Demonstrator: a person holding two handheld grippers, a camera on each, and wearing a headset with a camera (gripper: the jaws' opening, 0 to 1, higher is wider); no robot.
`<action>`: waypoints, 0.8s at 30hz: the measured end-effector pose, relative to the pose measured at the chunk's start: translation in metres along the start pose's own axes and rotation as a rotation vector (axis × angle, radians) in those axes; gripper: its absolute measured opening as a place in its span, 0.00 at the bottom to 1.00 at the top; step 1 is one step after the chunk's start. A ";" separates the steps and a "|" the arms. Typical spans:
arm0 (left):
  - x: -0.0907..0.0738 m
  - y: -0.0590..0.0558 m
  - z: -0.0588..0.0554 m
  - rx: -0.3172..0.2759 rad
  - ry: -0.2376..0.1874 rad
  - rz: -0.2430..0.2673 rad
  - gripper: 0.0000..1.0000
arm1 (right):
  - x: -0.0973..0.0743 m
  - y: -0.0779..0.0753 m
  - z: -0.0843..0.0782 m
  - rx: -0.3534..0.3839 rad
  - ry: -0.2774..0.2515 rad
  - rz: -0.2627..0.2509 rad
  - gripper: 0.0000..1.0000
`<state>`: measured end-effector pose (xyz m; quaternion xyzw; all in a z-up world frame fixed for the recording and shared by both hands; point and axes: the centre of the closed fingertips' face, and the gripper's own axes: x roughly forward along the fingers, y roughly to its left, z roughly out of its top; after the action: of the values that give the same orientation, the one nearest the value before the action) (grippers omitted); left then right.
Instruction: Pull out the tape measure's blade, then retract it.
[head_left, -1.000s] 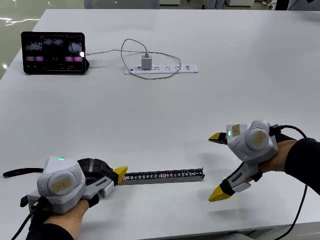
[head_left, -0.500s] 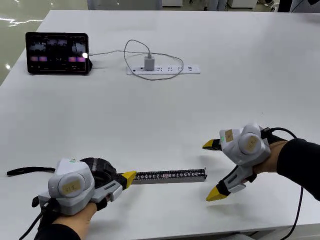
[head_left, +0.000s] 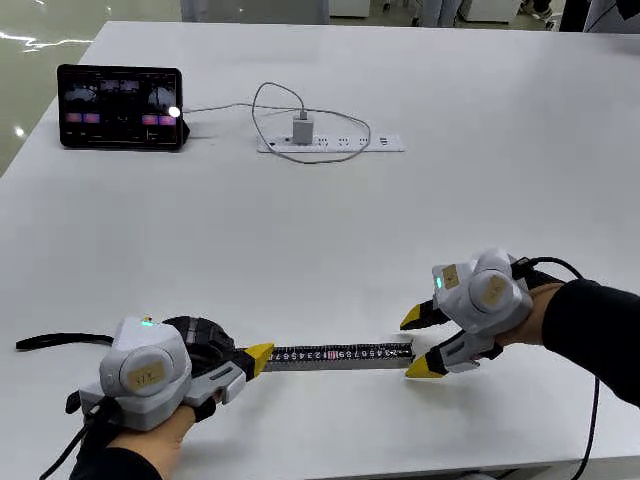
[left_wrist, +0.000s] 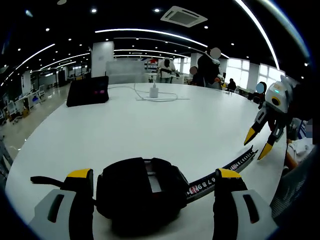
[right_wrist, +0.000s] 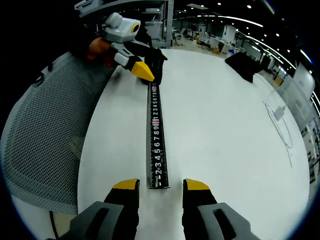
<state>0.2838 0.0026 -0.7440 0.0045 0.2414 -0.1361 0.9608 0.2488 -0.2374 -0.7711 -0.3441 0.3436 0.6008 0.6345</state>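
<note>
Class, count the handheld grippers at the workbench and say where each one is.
2. The left gripper is at the near left, shut on the tape measure; the right gripper is at the near right, jaws open astride the end of the blade.

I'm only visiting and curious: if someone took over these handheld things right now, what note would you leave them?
Left tool: appears clamped on the tape measure case, which rests on the table.
Right tool: open, jaws either side of the blade's free end, not gripping.
Done: blade partly out, lying flat.
Left: pull further if needed, then retract.
</note>
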 end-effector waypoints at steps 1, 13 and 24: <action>0.000 0.000 0.000 -0.003 0.001 0.000 0.99 | -0.001 -0.001 0.000 0.002 -0.002 -0.001 0.30; 0.001 0.000 0.000 0.007 -0.003 0.001 0.99 | 0.001 0.002 -0.003 -0.009 0.006 0.006 0.17; 0.001 0.004 -0.001 0.011 0.005 0.014 0.99 | 0.007 0.002 -0.004 0.013 0.014 0.044 0.12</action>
<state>0.2851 0.0061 -0.7457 0.0119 0.2432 -0.1305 0.9611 0.2473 -0.2373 -0.7790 -0.3366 0.3595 0.6099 0.6209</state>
